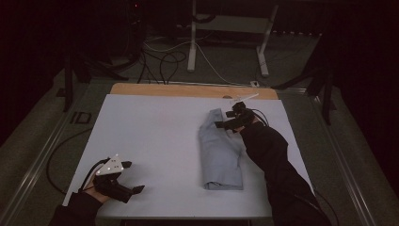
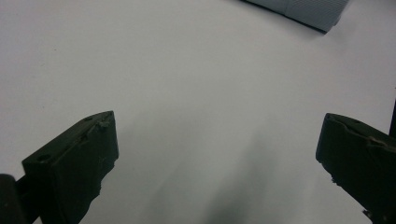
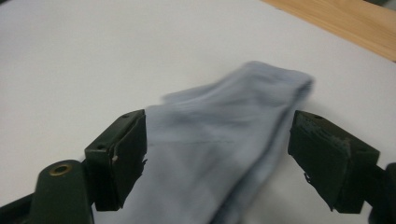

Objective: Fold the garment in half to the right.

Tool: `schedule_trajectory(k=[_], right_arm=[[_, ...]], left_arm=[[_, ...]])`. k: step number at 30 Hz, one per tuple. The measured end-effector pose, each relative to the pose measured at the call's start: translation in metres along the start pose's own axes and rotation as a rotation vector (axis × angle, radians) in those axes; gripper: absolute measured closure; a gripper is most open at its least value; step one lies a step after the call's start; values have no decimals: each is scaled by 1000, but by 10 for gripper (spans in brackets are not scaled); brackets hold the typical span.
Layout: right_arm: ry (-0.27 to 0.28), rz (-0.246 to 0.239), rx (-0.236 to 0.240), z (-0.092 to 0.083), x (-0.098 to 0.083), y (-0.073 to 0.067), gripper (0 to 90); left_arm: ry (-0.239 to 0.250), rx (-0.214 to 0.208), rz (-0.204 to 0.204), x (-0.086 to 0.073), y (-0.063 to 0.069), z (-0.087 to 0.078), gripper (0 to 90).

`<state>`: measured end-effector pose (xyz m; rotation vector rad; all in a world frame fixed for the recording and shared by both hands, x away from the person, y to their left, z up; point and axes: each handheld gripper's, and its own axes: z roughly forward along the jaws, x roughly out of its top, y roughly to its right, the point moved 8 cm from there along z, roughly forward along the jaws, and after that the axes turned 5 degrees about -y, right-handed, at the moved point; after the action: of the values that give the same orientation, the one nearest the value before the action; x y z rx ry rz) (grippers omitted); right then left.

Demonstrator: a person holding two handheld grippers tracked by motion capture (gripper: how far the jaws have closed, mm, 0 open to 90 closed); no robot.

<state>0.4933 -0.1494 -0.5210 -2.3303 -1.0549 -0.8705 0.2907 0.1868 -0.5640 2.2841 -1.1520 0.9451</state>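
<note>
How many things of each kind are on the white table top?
Folded light-blue cloth: 1
Black grippers, the left gripper and the right gripper: 2
Total: 3
</note>
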Motion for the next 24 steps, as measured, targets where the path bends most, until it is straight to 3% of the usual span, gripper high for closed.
schedule_trajectory(k=[7,9,19,22,24], right_arm=[[27,-57,57,-13,-4,-29,214],[26,-88,76,-16,-7,-44,213],[75,-150,157,-31,-7,-88,172],[72,-172,164,-32,-9,-95,183],[78,-205,177,-34,-14,-106,265]], left_arm=[[11,-1,2,1,1,-2,3],[11,0,3,1,1,-3,3],[8,-8,3,1,0,-2,3],[10,-7,2,1,1,-2,3],[9,-7,7,1,1,-2,3]])
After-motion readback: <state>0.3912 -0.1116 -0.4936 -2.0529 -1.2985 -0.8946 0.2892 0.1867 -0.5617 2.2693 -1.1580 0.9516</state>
